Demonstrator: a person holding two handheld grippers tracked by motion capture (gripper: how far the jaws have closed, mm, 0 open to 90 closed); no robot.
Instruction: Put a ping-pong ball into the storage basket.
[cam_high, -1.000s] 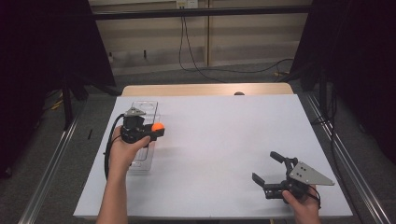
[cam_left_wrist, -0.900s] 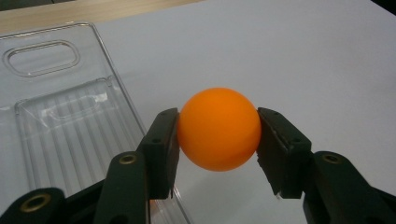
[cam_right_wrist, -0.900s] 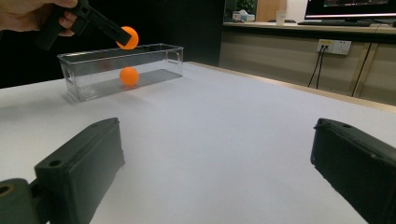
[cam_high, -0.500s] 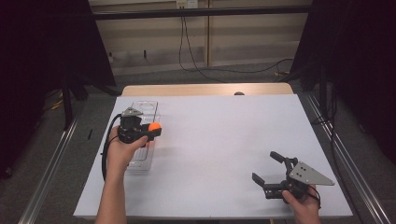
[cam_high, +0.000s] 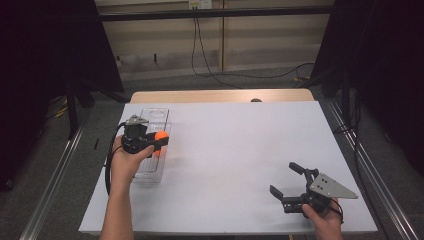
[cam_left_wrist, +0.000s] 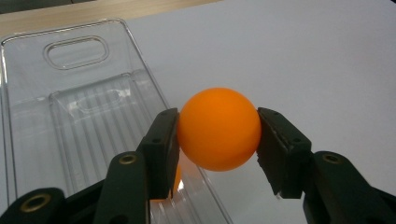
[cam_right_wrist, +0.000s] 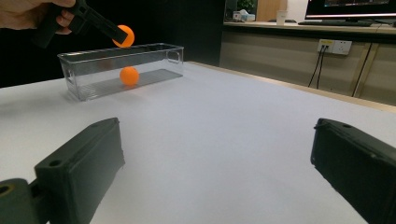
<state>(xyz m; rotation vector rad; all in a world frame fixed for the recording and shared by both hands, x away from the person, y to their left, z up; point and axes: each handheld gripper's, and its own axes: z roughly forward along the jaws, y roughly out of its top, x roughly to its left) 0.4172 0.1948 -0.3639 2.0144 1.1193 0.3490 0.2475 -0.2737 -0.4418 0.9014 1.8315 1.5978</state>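
The left gripper (cam_high: 159, 138) sits at about nine o'clock on the white table (cam_high: 240, 150), its jaws pinching an orange ball (cam_left_wrist: 218, 129) — one black pad presses each side of it. The held ball hangs over the right-hand long wall of a clear plastic bin (cam_high: 150, 175), at rim height rather than down inside. In the right gripper view a second orange ball (cam_right_wrist: 129, 75) lies on the bin's floor, below the held one. The bin is a long, ribbed-bottom box with a handle cut-out at its far end, lying lengthwise from twelve to six o'clock along the table's left side. The right gripper (cam_high: 289, 179) rests near five o'clock, well apart from the bin — its jaws stand spread wide with nothing between them.
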